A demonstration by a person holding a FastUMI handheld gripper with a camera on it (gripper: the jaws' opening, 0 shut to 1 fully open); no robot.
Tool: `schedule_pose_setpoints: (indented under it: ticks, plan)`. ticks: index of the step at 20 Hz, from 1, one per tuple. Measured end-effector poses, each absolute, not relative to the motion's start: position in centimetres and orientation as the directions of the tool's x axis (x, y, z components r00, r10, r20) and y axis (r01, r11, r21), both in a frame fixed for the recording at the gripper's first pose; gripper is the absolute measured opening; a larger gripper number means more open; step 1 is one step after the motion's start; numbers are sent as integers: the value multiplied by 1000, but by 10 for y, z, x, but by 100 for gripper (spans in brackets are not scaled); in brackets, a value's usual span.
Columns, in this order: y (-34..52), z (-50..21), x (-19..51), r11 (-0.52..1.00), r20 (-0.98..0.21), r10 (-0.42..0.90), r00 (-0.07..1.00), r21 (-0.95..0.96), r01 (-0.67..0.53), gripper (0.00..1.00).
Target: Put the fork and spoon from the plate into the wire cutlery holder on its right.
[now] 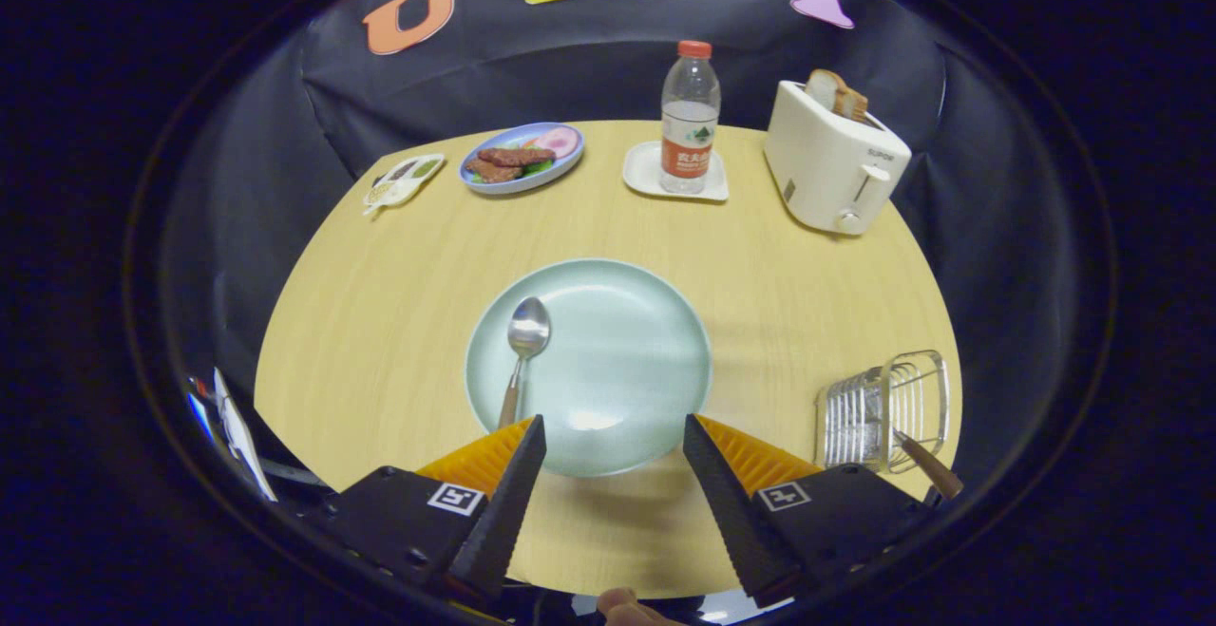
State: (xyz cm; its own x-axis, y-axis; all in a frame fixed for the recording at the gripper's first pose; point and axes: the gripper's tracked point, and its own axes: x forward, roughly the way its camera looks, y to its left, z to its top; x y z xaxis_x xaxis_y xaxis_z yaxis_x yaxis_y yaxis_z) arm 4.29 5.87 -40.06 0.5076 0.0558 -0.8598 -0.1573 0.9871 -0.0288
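A: Where is the spoon (525, 346)?

B: It lies on the left side of the plate (627, 360), just ahead of the left finger. The bowl end points away and the handle points back at us.

A: What does it look like?

B: A shiny metal bowl and a thin neck, with a brown handle that may be wood.

A: Will it be hard to pick up?

B: I think it is light and stiff, so it won't bend. But the metal looks smooth and may slip. It also lies flat on a hard plate that could chip. I would pinch the brown handle near the plate's rim, where it is thicker and less slick.

A: What is the gripper (615, 436) doing?

B: Its fingers are wide apart with nothing between them, hanging over the near rim of the plate.

A: And the fork?

B: A brown handle (929, 464) sticks out of the holder (883, 412) on the right. That is likely the fork, but its head is hidden, so I can't be sure.
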Motion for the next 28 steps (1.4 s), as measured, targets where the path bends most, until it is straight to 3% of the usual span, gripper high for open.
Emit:
schedule_pose_setpoints:
  ticks: [5, 14, 16, 20, 21, 22, 23, 27, 28]
  plan:
    - [100, -424, 54, 984, -862, 46, 506, -47, -170, 91]
    - [125, -458, 59, 998, -831, 0, 557, -35, -52, 90]
    - [123, -466, 61, 999, -834, -17, 551, -42, -33, 82]
    - [122, -472, 59, 999, -847, -25, 530, -36, -10, 46]
    - [122, -472, 59, 999, -845, -31, 534, -40, -6, 41]
    - [119, -473, 57, 999, -845, -45, 532, -52, 3, 30]
    - [119, -473, 55, 999, -848, -43, 528, -46, 8, 24]
    - [122, -469, 42, 1000, -858, -1, 513, -14, -21, 24]
    - [119, -469, 40, 999, -860, 3, 510, -17, -34, 14]
